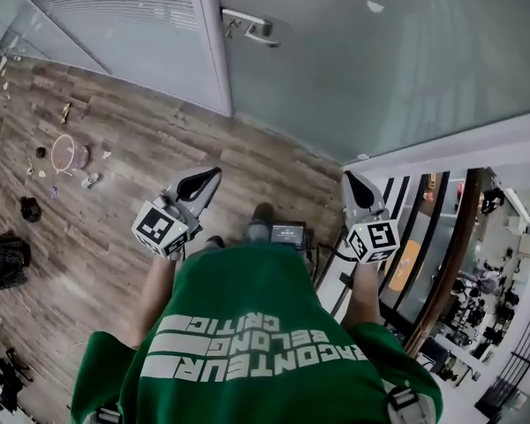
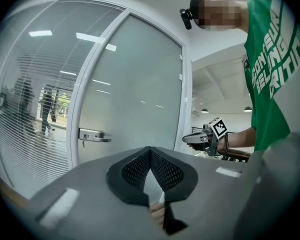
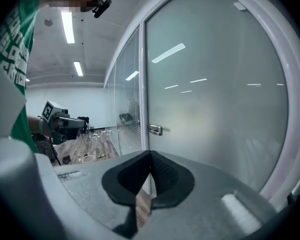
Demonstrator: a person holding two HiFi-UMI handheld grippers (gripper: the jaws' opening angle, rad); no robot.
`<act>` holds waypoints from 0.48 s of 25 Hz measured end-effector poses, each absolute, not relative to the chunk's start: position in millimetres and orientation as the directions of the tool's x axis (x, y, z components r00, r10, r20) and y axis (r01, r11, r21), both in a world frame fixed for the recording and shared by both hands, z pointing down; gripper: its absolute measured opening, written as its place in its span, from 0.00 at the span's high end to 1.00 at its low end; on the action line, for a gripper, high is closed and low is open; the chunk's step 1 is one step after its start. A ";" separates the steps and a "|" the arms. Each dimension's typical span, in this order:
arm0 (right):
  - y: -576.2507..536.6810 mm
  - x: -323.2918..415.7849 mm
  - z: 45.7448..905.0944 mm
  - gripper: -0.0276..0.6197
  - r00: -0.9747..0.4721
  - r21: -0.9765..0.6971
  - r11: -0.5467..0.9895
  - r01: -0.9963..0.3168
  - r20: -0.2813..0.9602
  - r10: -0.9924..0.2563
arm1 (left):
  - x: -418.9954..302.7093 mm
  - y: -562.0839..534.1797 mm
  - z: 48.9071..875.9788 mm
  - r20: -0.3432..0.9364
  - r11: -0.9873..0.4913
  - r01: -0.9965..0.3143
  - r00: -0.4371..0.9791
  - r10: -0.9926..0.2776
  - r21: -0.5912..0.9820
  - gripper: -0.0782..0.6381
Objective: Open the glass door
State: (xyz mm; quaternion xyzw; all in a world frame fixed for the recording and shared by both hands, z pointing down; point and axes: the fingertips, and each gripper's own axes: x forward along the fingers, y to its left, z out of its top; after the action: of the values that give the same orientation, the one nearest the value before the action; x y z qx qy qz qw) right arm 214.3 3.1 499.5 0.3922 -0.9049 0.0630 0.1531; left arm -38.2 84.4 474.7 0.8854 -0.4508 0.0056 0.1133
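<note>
The frosted glass door [image 1: 380, 51] stands closed ahead of me, its metal lever handle [image 1: 247, 27] near the door's left edge. The handle [image 2: 94, 136] shows left of centre in the left gripper view, and the handle [image 3: 155, 129] sits just above the jaws in the right gripper view. My left gripper [image 1: 215, 174] and right gripper [image 1: 347, 176] both hover over the wooden floor, well short of the door. The jaws of each meet at the tips, with nothing between them. Each gripper sees the other: the right gripper [image 2: 190, 139] and the left gripper [image 3: 82, 124].
A white frame post [image 1: 214, 42] separates the door from a glass wall with blinds [image 1: 115, 16]. Small items and a ring [image 1: 64, 153] lie on the floor at left, with dark bundles [image 1: 4, 263] nearer. A railing [image 1: 442, 263] runs along the right.
</note>
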 end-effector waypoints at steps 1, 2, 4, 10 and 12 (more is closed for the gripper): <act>-8.4 213.5 499.9 0.97 -0.659 0.006 0.699 -0.715 0.326 -0.678 | -36.3 77.4 474.0 0.115 -0.554 -0.809 0.580 -0.806 0.196 0.87; -19.1 212.1 500.4 0.97 -0.674 0.004 0.713 -0.701 0.324 -0.664 | -35.5 71.9 474.3 0.115 -0.540 -0.819 0.565 -0.817 0.193 0.87; -36.5 207.2 500.4 0.97 -0.713 -0.027 0.744 -0.668 0.308 -0.629 | -36.6 66.1 475.9 0.113 -0.506 -0.844 0.528 -0.842 0.175 0.87; -90.9 184.9 508.8 0.97 -0.793 -0.034 0.825 -0.564 0.302 -0.530 | -38.1 48.3 479.3 0.124 -0.409 -0.896 0.432 -0.893 0.174 0.87; -99.5 176.0 511.0 0.97 -0.808 -0.035 0.841 -0.541 0.301 -0.507 | -39.1 48.7 481.1 0.131 -0.388 -0.903 0.414 -0.901 0.185 0.87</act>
State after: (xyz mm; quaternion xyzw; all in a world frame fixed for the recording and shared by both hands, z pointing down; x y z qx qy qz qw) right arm 176.0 -99.5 511.0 0.2760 -0.9488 0.0595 0.1415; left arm -39.1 48.7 481.1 0.8330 -0.5413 0.0047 0.1142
